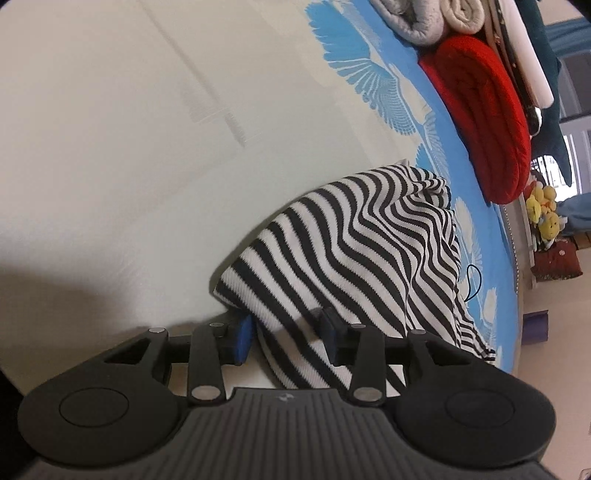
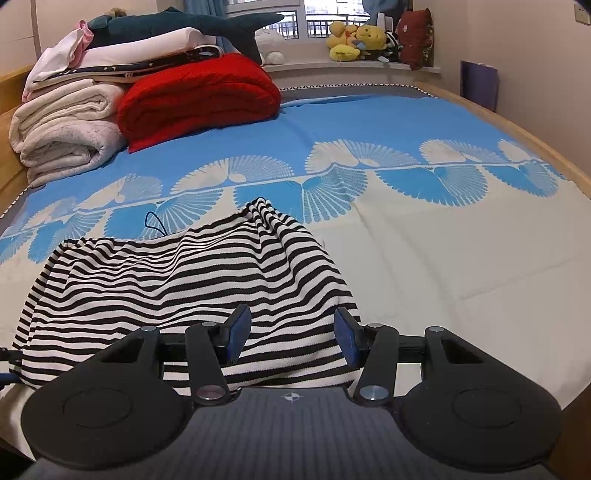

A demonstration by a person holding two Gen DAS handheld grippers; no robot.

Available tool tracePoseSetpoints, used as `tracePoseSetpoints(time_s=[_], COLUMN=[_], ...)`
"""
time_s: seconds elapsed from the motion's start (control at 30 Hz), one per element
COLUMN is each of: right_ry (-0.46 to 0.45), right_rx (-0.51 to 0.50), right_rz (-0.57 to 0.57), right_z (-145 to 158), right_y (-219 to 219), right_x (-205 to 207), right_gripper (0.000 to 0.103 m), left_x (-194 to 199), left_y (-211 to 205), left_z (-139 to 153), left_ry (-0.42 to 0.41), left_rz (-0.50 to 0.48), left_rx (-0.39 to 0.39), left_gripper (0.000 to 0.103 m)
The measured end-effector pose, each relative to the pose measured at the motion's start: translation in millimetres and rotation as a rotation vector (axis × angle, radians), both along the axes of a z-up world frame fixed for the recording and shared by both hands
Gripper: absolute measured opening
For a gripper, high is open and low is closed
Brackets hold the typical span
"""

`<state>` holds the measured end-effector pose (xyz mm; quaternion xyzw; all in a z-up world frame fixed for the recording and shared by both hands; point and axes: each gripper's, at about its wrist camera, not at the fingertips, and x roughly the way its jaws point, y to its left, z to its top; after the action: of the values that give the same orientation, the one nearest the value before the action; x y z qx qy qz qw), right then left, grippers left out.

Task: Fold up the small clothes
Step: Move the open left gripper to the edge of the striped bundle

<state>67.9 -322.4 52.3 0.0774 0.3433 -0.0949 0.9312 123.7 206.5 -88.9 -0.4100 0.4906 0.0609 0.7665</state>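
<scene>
A black-and-white striped garment [image 2: 177, 284] lies bunched on the bed's blue and cream cover [image 2: 443, 258]. It also shows in the left wrist view [image 1: 351, 251]. My left gripper [image 1: 290, 338] is open, its blue pads either side of the garment's near edge, and cloth lies between them. My right gripper [image 2: 293, 338] is open too, over the garment's near right edge, with cloth between its fingers. Neither jaw pinches the cloth.
Folded blankets are stacked at the bed's far left: a red one [image 2: 199, 96], white ones [image 2: 62, 129], and a plush shark [image 2: 192, 26] on top. Plush toys [image 2: 354, 40] sit on the window sill. The wooden bed frame [image 2: 517, 122] runs along the right.
</scene>
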Motion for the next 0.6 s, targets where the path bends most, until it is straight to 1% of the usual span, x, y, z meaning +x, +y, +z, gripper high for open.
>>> tracePoseSetpoints(time_s=[0.07, 0.1, 0.13, 0.2, 0.3, 0.4, 0.5, 0.53, 0.6], right_ry=[0.004, 0.006, 0.008, 0.013, 0.017, 0.010, -0.007, -0.012, -0.021], right_rx=[-0.004, -0.006, -0.008, -0.012, -0.019, -0.030, -0.044, -0.046, -0.045], right_rz=[-0.005, -0.007, -0.009, -0.014, -0.020, -0.030, -0.047, -0.053, -0.068], right_z=[-1.2, -1.5, -2.0, -3.1, -4.1, -3.1, -0.8, -0.2, 1.4], right_y=[1.2, 0.7, 0.3, 0.2, 1.1, 2.4, 2.1, 0.9, -3.6], right_x=[0.0, 0.3, 0.5, 0.4, 0.4, -0.4, -0.1, 0.1, 1.2], right_gripper=[0.051, 0.051, 0.052, 0.052, 0.052, 0.051, 0.051, 0.051, 0.051], left_x=[2.1, 5.0, 7.1, 8.6, 7.0, -0.2, -9.3, -11.2, -13.2], left_y=[-3.6, -4.6, -5.1, -6.0, -9.5, -13.8, -14.6, -15.5, -17.6], left_z=[-0.4, -1.0, -1.3, -1.0, 9.6, 28.8, 46.2, 50.6, 57.2], left_ry=[-0.006, -0.008, -0.007, -0.012, -0.036, -0.092, -0.128, -0.134, -0.145], left_rz=[-0.007, -0.009, -0.013, -0.022, -0.040, -0.054, -0.041, -0.043, -0.047], left_rx=[0.026, 0.037, 0.049, 0.068, 0.133, 0.198, 0.241, 0.272, 0.359], left_gripper=[0.035, 0.025, 0.018, 0.013, 0.010, 0.009, 0.009, 0.009, 0.009])
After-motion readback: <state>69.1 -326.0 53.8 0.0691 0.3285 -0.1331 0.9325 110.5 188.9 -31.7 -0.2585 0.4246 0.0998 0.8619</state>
